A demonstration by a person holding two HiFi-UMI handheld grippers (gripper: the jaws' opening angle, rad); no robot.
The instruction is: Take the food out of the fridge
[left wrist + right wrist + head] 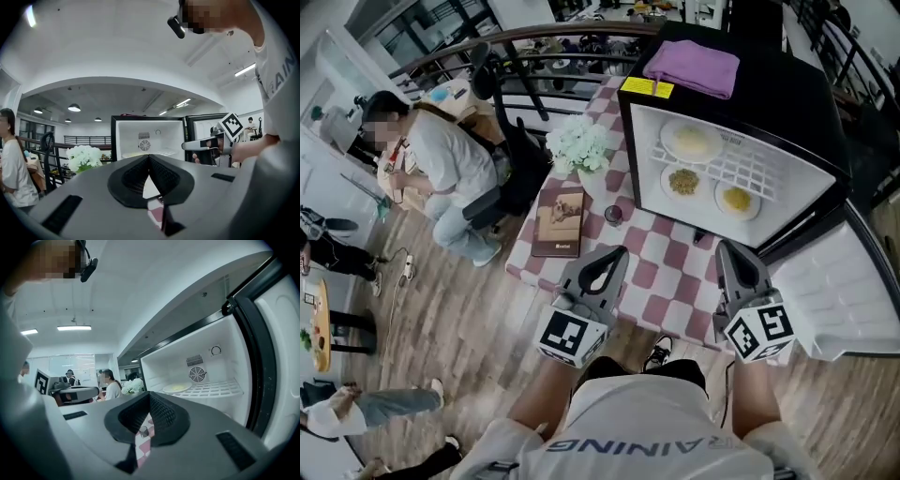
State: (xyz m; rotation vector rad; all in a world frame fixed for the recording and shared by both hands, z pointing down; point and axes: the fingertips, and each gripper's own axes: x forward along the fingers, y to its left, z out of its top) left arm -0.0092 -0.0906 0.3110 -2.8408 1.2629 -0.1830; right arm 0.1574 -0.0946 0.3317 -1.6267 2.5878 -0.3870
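– Left gripper (602, 267), condition?
– Jaws closed tip to tip, nothing between them. It is held level over the near edge of the checked table (656, 272), pointing toward the fridge (806, 103).
– And the right gripper (739, 258)?
– Same finding: jaws together, empty, level, at the 3 o'clock of the other.
– Location of the food?
– Inside the fridge, which stands open on the table at 1 o'clock from the grippers, with its door (853, 300) swung out to 3 o'clock. The head view shows three on the white wire shelf (769, 173): a pale plate (691, 142) toward the back, a greenish plate (683, 181) in front of it, and a yellow plate (737, 199) at that one's 4 o'clock. Both grippers are well apart from them.
– Do the gripper views agree?
– Only in part. In the right gripper view a single plate shows on the shelf, below the round fan (197, 374) in the back wall. The left gripper view gives fan and shelf, but the plates are too small to tell. The purple cloth (694, 66) folded on the fridge top is plain only from the head view.
– Anything else on the table?
– White flowers (578, 142) at 11 o'clock, with a brown book (560, 223) and a small glass (613, 215) near them.
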